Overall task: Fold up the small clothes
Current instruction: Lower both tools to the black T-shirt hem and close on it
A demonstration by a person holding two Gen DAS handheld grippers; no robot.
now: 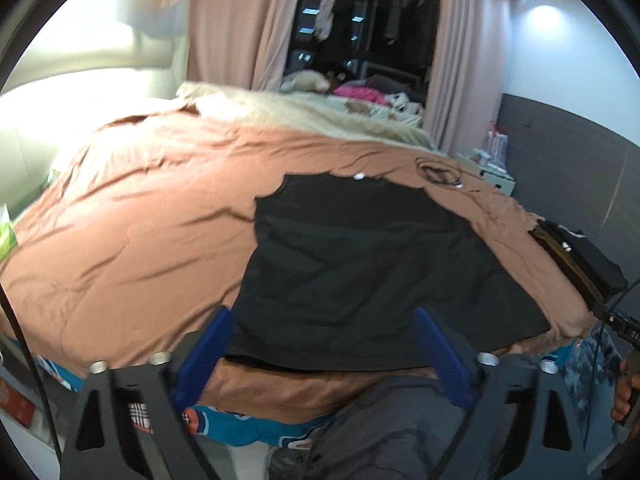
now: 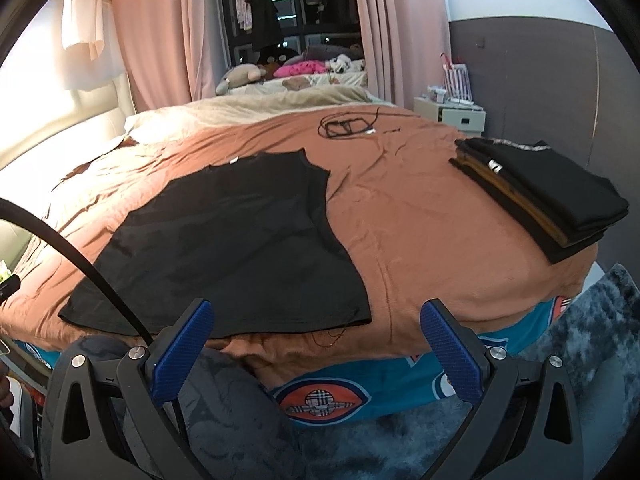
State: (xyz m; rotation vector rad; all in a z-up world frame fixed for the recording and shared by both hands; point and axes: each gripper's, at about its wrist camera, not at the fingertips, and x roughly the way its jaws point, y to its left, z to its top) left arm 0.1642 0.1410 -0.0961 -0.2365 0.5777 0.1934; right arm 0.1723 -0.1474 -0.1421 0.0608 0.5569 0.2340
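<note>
Left wrist view: black top (image 1: 360, 256) lies spread flat on the brown bedspread (image 1: 140, 220), its hem at the near edge of the bed.
Left gripper (image 1: 324, 360): jaws apart, nothing held, poised at the hem.
Right gripper (image 2: 316, 356): jaws wide, empty, just short of the hem's right corner.
Folded stack (image 2: 552, 204): on the bed's right corner, well apart from the top.
Handling: thin, limp, light cloth; likely to sag and crease.
Where to grip: probably the two hem corners, pinched through one layer only.
</note>
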